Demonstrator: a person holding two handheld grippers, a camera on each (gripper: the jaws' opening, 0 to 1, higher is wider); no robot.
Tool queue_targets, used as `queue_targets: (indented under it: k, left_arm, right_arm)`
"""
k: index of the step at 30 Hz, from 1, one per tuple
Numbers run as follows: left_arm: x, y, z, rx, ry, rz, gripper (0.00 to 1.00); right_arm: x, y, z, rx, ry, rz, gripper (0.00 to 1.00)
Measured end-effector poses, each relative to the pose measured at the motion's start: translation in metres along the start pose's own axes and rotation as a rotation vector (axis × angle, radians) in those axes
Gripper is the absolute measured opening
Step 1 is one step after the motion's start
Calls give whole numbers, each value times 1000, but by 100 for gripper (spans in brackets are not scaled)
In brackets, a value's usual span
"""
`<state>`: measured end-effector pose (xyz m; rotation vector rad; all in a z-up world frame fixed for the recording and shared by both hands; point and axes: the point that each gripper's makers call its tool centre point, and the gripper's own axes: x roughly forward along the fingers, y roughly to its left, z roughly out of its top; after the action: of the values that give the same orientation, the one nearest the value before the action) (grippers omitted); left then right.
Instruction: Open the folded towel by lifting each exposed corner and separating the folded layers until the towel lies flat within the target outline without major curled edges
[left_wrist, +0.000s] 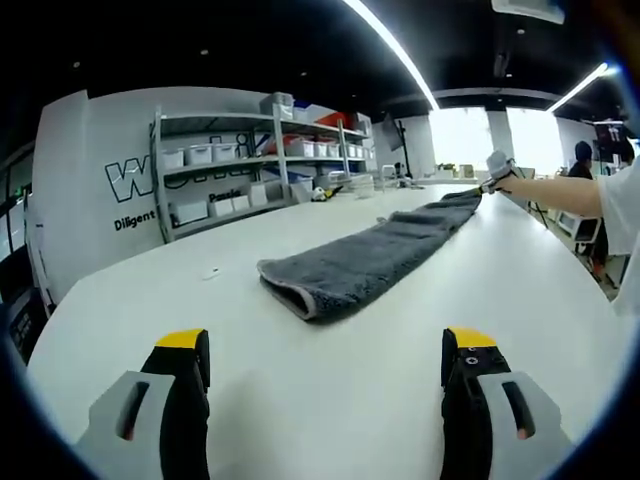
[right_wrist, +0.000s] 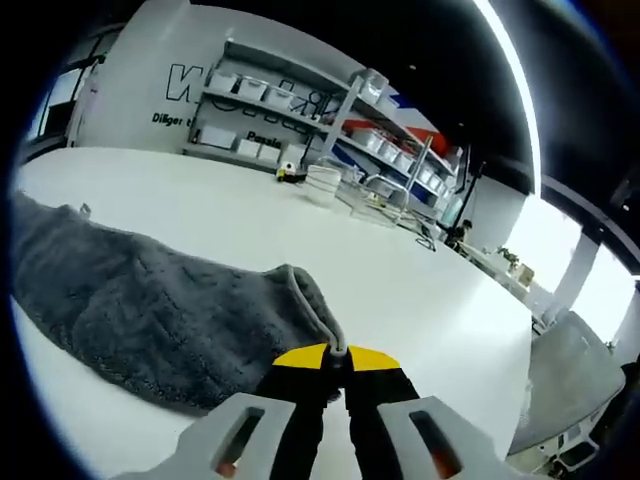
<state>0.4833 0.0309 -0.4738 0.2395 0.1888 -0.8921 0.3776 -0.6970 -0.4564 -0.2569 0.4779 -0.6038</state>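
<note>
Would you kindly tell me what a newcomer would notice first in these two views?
A long grey towel stretches across the white table. The right gripper has its yellow-tipped jaws shut on one towel end, while the left gripper is open, short of the near folded end. Storage shelves stand behind.

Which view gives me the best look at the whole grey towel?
The left gripper view: the folded grey terry towel stretches along the white table. The right gripper view has just one end, pinched in the right hand-held gripper.
</note>
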Motion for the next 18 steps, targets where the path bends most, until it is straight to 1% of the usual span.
queue_targets:
  k: [5, 7, 9, 12, 15, 17, 18]
  left_arm:
    - [0, 0, -1, -2, 4, 3, 95]
    - [0, 0, -2, -2, 5, 3, 95]
    - [0, -1, -2, -2, 6, 2, 95]
    - [-1, -3, -3, -1, 7, 1, 95]
    - [0, -3, -5, -3, 10, 1, 95]
    - [0, -3, -5, -2, 13, 2, 95]
    - [0, -4, -5, -2, 12, 2, 95]
  right_arm:
    - [0, 1, -2, 26, 0, 36, 5]
    - [-1, 0, -3, 31, 1, 41, 8]
    - [-4, 0, -2, 46, -13, 56, 12]
    - [-5, -1, 2, 89, -35, 78, 21]
    - [-9, -8, 8, 114, -62, 72, 30]
    - [-12, -7, 16, 142, -103, 86, 38]
    - [-14, -6, 20, 152, -120, 98, 41]
